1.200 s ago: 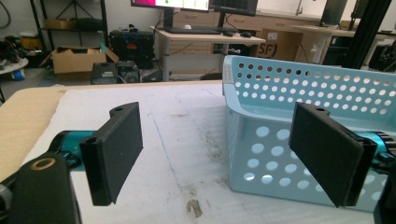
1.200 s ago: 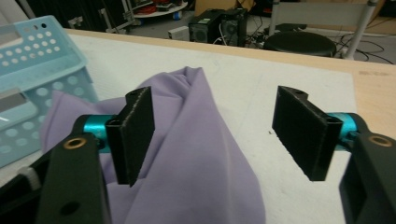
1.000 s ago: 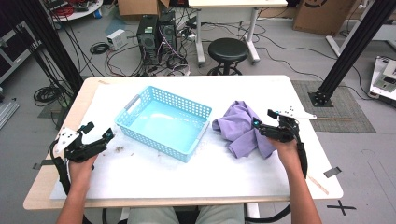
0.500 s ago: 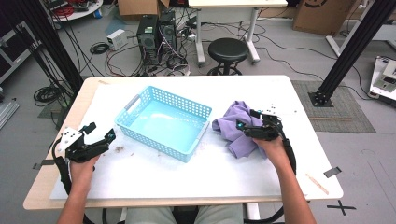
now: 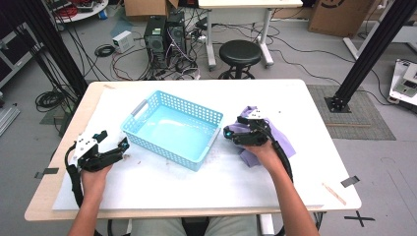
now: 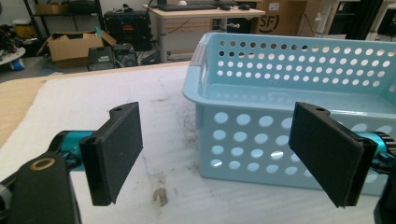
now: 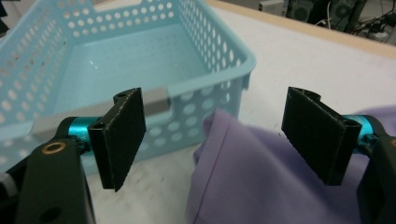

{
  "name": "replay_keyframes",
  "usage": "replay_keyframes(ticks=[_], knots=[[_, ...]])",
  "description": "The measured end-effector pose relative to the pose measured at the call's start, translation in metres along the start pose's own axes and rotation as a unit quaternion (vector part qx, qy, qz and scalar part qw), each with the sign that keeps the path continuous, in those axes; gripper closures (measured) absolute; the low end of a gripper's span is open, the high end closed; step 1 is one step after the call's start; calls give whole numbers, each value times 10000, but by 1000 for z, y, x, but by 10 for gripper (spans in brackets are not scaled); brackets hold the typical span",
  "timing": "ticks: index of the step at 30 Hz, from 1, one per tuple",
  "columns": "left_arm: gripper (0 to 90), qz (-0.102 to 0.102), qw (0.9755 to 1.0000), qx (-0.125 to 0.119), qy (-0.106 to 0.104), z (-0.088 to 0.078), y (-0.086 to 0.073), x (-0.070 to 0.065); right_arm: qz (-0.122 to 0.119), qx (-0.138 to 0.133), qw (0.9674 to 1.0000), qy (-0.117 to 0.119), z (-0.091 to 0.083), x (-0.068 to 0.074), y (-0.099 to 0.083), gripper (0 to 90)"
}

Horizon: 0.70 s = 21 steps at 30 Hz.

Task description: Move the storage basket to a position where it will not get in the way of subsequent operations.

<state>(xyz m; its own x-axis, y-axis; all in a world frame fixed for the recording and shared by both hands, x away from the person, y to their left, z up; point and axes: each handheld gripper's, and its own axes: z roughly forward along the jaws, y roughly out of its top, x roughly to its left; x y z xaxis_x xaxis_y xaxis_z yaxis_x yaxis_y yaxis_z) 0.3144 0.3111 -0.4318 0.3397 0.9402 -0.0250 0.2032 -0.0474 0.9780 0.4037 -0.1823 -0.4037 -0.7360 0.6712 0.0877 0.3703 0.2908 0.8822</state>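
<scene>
A light blue perforated basket point(image 5: 172, 129) stands empty on the white table, seen close in the left gripper view point(image 6: 289, 93) and the right gripper view point(image 7: 116, 70). To its right lies a crumpled purple cloth point(image 5: 282, 135), with its near edge under my right jaws point(image 7: 243, 168). My right gripper point(image 5: 228, 132) hovers open over the cloth's left part, pointing at the basket. My left gripper point(image 5: 123, 146) rests open on the table just left of the basket's near corner, with nothing between its jaws point(image 6: 219, 154).
The table's white cover point(image 5: 196, 187) carries small brown stains point(image 6: 161, 196) near the left gripper. A wooden stick point(image 5: 334, 193) lies near the right front edge. Behind the table stand a black stool point(image 5: 241, 51), computer towers point(image 5: 164, 37) and loose cables.
My right gripper has swung left across the purple cloth toward the basket. The left gripper has stayed in place.
</scene>
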Motion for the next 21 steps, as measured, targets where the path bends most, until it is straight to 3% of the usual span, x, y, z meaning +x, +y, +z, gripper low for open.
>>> replay_keyframes(ticks=[4, 7, 14, 18, 21], knots=[[174, 46, 10000, 85, -23, 7, 0, -5, 104, -36, 9999, 5, 10, -13, 13, 220], [174, 92, 9998, 162, -39, 13, 0, -8, 52, 61, 9999, 115, 20, -17, 21, 220], [174, 98, 9996, 257, -27, 24, -1, -11, 51, 425, 9982, 421, 43, -20, 27, 231], [174, 60, 9997, 252, 17, 28, -1, -10, 46, 483, 9967, 654, 49, -17, 27, 276], [174, 42, 9997, 232, 77, 31, -1, -10, 84, 501, 9962, 701, 50, -17, 26, 278]])
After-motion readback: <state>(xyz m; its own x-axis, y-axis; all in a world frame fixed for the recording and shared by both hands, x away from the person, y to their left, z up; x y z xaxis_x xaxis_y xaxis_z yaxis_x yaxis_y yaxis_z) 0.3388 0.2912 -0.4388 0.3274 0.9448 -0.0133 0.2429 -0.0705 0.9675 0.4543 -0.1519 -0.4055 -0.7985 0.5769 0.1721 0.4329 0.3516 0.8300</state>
